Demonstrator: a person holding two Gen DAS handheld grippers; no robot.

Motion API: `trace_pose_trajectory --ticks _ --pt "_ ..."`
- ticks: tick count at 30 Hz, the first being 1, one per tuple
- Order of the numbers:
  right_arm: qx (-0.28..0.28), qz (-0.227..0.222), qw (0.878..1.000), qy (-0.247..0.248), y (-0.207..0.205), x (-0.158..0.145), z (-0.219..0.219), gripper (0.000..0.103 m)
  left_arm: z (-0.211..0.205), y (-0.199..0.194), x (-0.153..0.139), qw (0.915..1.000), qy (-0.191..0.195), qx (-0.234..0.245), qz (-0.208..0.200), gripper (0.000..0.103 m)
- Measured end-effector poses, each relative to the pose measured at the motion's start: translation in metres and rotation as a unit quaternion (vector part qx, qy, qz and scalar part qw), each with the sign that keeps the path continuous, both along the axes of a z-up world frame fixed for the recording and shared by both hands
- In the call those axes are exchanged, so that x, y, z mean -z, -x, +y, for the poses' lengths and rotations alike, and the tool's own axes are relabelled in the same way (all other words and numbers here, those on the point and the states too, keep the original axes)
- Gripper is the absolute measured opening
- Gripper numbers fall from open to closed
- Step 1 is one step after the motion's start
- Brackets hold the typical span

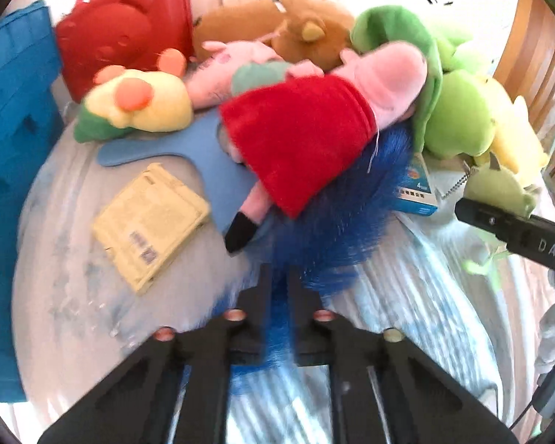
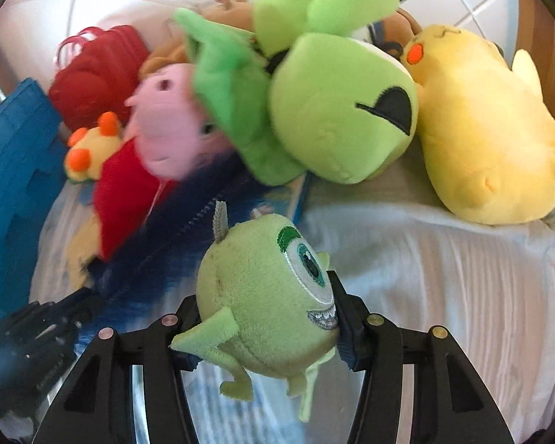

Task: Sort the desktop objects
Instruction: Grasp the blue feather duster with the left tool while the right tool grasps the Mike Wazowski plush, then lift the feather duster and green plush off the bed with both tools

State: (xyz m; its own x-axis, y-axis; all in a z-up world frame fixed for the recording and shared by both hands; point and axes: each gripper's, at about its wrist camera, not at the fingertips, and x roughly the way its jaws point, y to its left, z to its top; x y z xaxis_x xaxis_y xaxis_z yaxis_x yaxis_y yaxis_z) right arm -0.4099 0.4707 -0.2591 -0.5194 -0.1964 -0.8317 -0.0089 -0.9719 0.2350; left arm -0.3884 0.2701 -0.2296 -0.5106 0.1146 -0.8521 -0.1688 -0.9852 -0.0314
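Low over the white cloth (image 1: 444,259), L gripper (image 1: 279,277) points fwd into the toy pile, jaws nearly closed on blue bristly brush (image 1: 336,229), its strands pinched betw the tips. Pink pig plush w/ red dress (image 1: 299,137) lies across brush. Yellow packet (image 1: 151,222) flat on cloth to the left, apart. R gripper (image 2: 266,314) level, jaws clamped on both sides of one-eyed green plush (image 2: 266,296), held above cloth, just in front of big green plush (image 2: 336,118) & yellow plush (image 2: 488,129)
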Motion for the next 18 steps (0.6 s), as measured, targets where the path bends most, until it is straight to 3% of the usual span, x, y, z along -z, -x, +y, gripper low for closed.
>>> trace_pose_trajectory --ticks 7,9,11,12,18 --pt "-0.013 0.011 1.000 0.000 -0.028 -0.025 -0.011 0.054 -0.008 -0.018 -0.020 0.9999 0.009 0.008 0.007 0.010" --pt "-0.014 0.011 1.000 0.001 -0.033 -0.030 -0.008 0.054 -0.003 -0.013 -0.021 0.9996 0.016 0.021 0.006 0.024" --pt "-0.011 0.013 1.000 0.003 -0.034 -0.030 -0.012 0.054 0.004 -0.010 -0.022 0.9991 0.025 0.034 0.008 0.061" --pt "-0.010 0.014 1.000 0.004 -0.033 -0.028 -0.014 0.054 0.008 -0.008 -0.022 0.9987 0.028 0.041 0.012 0.065" --pt "0.015 0.015 1.000 0.015 -0.023 -0.016 -0.002 0.054 0.027 0.028 -0.003 0.9947 0.047 0.091 0.007 0.065"
